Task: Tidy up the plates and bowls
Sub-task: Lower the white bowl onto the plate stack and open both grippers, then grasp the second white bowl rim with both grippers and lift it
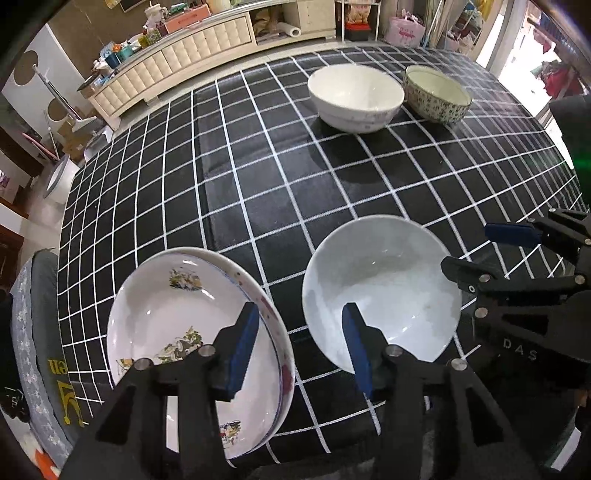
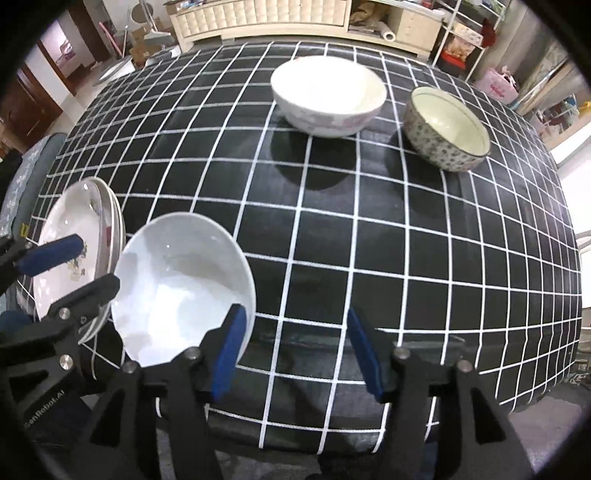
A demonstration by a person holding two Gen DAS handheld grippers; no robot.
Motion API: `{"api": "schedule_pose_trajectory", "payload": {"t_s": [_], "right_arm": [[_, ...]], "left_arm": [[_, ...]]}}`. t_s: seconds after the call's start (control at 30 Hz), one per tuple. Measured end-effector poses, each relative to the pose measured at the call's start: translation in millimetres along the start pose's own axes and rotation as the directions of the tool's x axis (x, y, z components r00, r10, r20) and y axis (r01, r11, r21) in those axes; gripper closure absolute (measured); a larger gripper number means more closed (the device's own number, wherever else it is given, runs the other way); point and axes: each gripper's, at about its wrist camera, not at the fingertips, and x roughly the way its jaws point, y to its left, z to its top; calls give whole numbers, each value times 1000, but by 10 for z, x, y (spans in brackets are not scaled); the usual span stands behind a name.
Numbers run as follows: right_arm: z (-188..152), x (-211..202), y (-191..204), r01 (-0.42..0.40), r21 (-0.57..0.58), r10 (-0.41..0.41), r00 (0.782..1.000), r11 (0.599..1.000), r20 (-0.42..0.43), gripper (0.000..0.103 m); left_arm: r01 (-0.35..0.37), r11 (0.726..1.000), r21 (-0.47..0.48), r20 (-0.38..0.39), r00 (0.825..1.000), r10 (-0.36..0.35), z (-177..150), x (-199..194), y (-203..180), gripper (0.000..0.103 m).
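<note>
A stack of painted white plates (image 1: 177, 332) lies at the near left of the black checked table; it also shows in the right wrist view (image 2: 70, 254). A plain white plate (image 1: 380, 288) lies beside it and shows in the right wrist view (image 2: 177, 284). A large white bowl (image 1: 354, 96) and a speckled bowl (image 1: 436, 92) stand at the far side, also in the right wrist view as the white bowl (image 2: 328, 94) and the speckled bowl (image 2: 447, 127). My left gripper (image 1: 301, 347) is open between the two plates. My right gripper (image 2: 295, 350) is open, just right of the plain plate.
The table (image 1: 258, 166) has a black cloth with white grid lines. A cream sideboard (image 1: 177, 62) stands beyond its far edge. A grey chair (image 1: 37, 332) is at the near left. A shelf rack (image 2: 461, 33) is at the back right.
</note>
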Motion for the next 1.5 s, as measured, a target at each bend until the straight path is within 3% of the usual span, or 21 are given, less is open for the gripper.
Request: {"api": "schedule_pose_trajectory", "payload": {"t_s": [0.17,0.27,0.37,0.57,0.67,0.73,1.1,1.23,1.37,1.5], "right_arm": [[63,-140,-38,-9,5,9,1000,1000,26,37],[122,-235,-50,-6,-2,6,998,1000,63,24],[222,-305,-96,-3,3,3,997,1000,79,20],[462,-410,-257,-61,36,57,992,997,116,19],[605,-429,-298,-63,58,55,990,996,130,19],[702,-423,-312,-53,59,44,990,997,138,19],[1233,-271,-559,-36,109,21,989,993,143,18],[1394,-188,-643,-54,117,39,991,992,129,18],[1511,-98,-717,-78,138,62,991,987,120,18],[1592,18,-761,-89,157,73,992,984,101,19]], "left_arm": [[5,1000,10,25,1000,-5,63,-98,-46,59],[-5,1000,9,50,999,5,129,-167,-39,45],[-3,1000,7,83,997,3,236,-247,-14,43],[-18,1000,2,113,993,18,523,-362,101,34],[-5,1000,-11,121,993,6,687,-390,158,34],[-12,1000,-19,119,993,14,820,-377,186,28],[-35,999,24,125,992,31,1428,-188,167,28],[20,999,28,82,996,-23,1618,-4,194,28],[35,999,-14,77,996,-34,1783,148,278,28],[100,993,-55,56,994,-97,1919,312,345,28]]}}
